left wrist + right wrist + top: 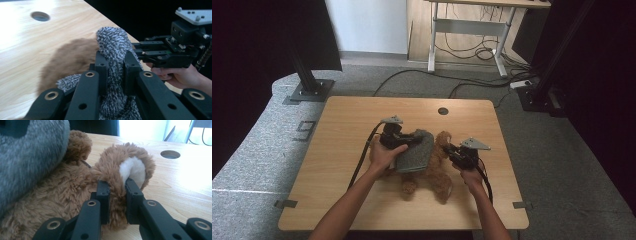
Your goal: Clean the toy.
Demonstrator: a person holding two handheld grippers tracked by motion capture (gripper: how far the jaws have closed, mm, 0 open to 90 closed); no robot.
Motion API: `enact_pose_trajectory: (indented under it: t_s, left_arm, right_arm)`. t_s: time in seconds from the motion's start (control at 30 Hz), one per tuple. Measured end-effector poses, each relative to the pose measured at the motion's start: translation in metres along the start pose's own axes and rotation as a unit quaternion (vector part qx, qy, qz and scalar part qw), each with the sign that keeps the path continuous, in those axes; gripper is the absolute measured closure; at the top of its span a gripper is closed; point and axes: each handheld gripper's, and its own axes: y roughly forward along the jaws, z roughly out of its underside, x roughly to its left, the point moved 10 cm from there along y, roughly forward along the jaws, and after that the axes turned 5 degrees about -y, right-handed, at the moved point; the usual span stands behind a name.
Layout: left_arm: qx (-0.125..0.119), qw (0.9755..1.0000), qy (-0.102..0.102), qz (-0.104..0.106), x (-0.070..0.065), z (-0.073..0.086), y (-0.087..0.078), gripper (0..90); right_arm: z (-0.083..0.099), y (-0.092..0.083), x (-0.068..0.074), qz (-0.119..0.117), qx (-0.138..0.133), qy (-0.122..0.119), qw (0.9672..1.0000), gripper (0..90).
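Note:
A brown plush toy [437, 170] lies in the middle of the wooden table [342, 125], partly under a grey knitted garment [416, 152]. My left gripper [418, 139] is shut on a fold of that grey garment [113, 62], which bunches up between the jaws over the brown plush [72, 57]. My right gripper [451, 151] is shut on the toy's ear [125, 173], brown fur with a white inner patch. The grey garment [27, 157] covers the toy's body [57, 202] at the left of the right gripper view. The right gripper [140, 50] also appears across from the left one, level with the garment.
A round cable hole [443, 111] sits near the table's far edge. Black stand posts with bases [309, 90] rise beyond the far left and far right corners. Cables [472, 80] trail across the carpet toward a desk frame [467, 30] at the back.

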Motion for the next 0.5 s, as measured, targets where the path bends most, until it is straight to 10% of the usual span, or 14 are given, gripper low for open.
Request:
enact_pose_trajectory:
  t_s: [0.3,0.5]
  left_arm:
    - [0.046,0.9972,0.053,-0.027,-0.023,0.01,0.034,77.0]
    - [0.049,0.998,0.024,-0.032,-0.011,0.016,0.035,77.4]
  right_arm:
    - [0.0,0.001,0.0,0.003,0.001,0.0,1.0,76.3]
    - [0.002,-0.001,-0.001,0.004,0.0,0.001,1.0,76.1]
